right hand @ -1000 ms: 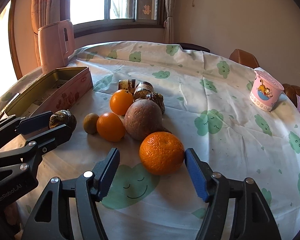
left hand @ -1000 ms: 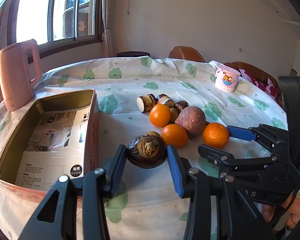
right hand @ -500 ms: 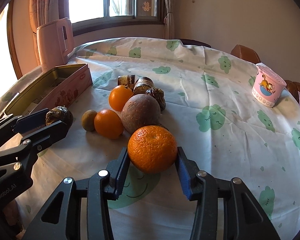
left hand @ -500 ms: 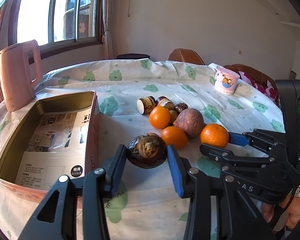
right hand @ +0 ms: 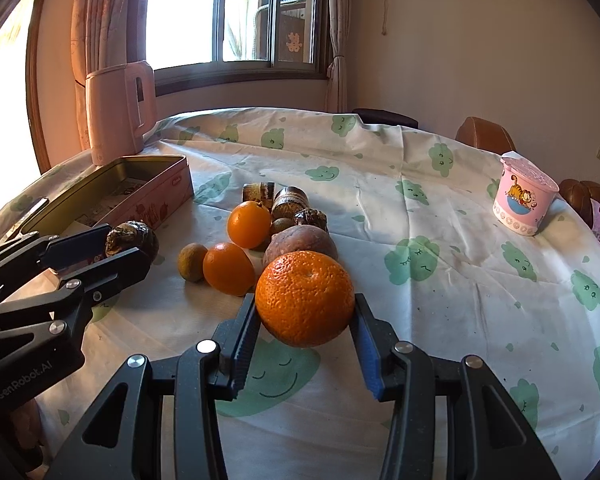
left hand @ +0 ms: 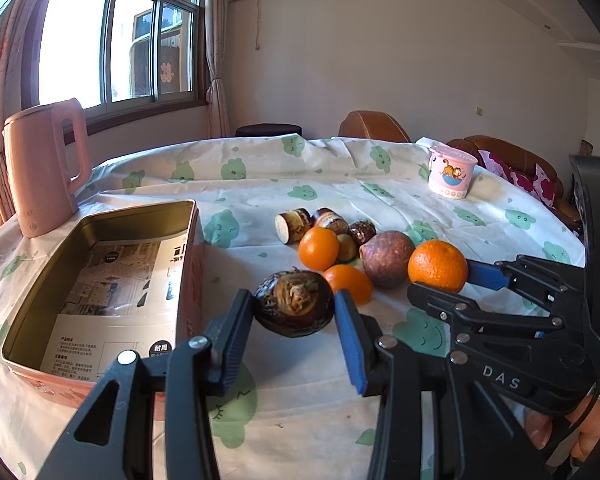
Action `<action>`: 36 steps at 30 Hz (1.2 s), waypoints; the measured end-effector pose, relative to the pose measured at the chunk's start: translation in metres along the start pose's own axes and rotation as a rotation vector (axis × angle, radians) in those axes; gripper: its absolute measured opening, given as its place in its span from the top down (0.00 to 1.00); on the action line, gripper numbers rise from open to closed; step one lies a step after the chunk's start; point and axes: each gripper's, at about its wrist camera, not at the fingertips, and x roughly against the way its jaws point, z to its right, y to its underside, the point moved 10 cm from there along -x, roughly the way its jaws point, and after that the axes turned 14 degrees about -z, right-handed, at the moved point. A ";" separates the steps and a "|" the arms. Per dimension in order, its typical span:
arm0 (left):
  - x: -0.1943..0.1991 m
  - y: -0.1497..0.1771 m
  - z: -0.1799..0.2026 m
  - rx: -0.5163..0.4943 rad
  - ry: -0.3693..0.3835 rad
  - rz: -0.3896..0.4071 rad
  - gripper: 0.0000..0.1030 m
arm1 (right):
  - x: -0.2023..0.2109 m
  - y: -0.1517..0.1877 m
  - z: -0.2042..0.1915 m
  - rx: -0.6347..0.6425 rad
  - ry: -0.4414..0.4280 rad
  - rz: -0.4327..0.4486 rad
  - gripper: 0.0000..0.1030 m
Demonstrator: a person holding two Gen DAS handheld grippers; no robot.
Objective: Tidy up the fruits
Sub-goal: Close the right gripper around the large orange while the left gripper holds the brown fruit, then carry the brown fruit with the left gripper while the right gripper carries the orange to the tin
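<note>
My left gripper [left hand: 294, 308] is shut on a dark brown wrinkled fruit [left hand: 294, 304] and holds it above the cloth, just right of the open pink tin box [left hand: 100, 276]. My right gripper [right hand: 305, 310] is shut on a large orange [right hand: 305, 298] and holds it lifted off the cloth; the orange also shows in the left wrist view [left hand: 438, 266]. On the table lie two smaller oranges [right hand: 249, 224] [right hand: 228, 268], a purple-brown round fruit [right hand: 300, 240], a small brown-green fruit [right hand: 192, 262] and several dark cut pieces [right hand: 290, 200].
A pink kettle [left hand: 44, 168] stands behind the tin box at the left. A pink cartoon cup [right hand: 524, 196] stands at the far right. The round table carries a white cloth with green clouds [right hand: 420, 260]. Brown chairs [left hand: 374, 128] stand behind it.
My right gripper closed on the large orange and lifted it off the cloth. My left gripper raised the dark fruit a little.
</note>
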 end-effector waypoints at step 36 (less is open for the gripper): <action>0.025 -0.007 -0.006 0.006 -0.041 0.130 0.57 | 0.027 -0.003 0.000 -0.010 -0.004 0.161 0.54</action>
